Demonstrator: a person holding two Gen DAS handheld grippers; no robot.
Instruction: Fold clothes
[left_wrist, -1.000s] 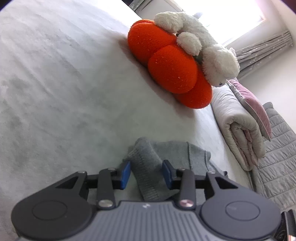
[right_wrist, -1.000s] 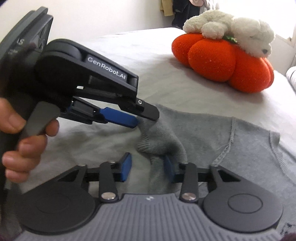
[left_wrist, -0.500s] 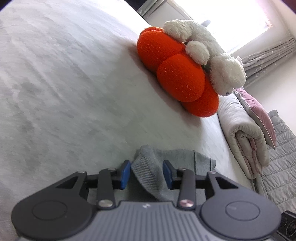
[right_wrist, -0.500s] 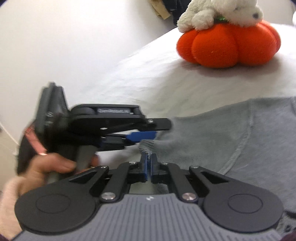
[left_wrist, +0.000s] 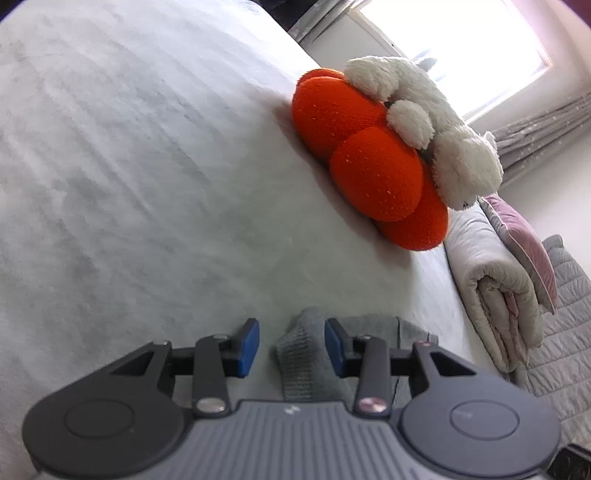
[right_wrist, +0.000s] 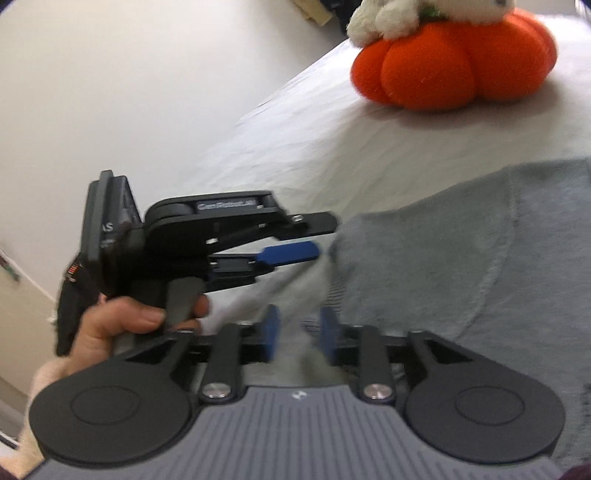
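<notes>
A grey knit sweater (right_wrist: 461, 266) lies on the white bed (right_wrist: 314, 140). In the left wrist view its ribbed cuff (left_wrist: 299, 354) lies between the blue pads of my left gripper (left_wrist: 291, 345), which is open. In the right wrist view my right gripper (right_wrist: 299, 332) is open, with a fold of the sleeve (right_wrist: 295, 291) between its pads. The left gripper (right_wrist: 291, 251) shows there too, held by a hand, its tip at the sweater's edge.
An orange pumpkin cushion (left_wrist: 369, 166) with a white plush toy (left_wrist: 432, 125) on it sits further up the bed. A rolled quilt (left_wrist: 491, 291) and pink pillow (left_wrist: 524, 240) lie at the right. A white wall (right_wrist: 129, 92) stands left of the bed.
My right gripper shut on the sleeve half a second ago and has now opened. My left gripper has opened wider around the cuff. Both views have shifted slightly.
</notes>
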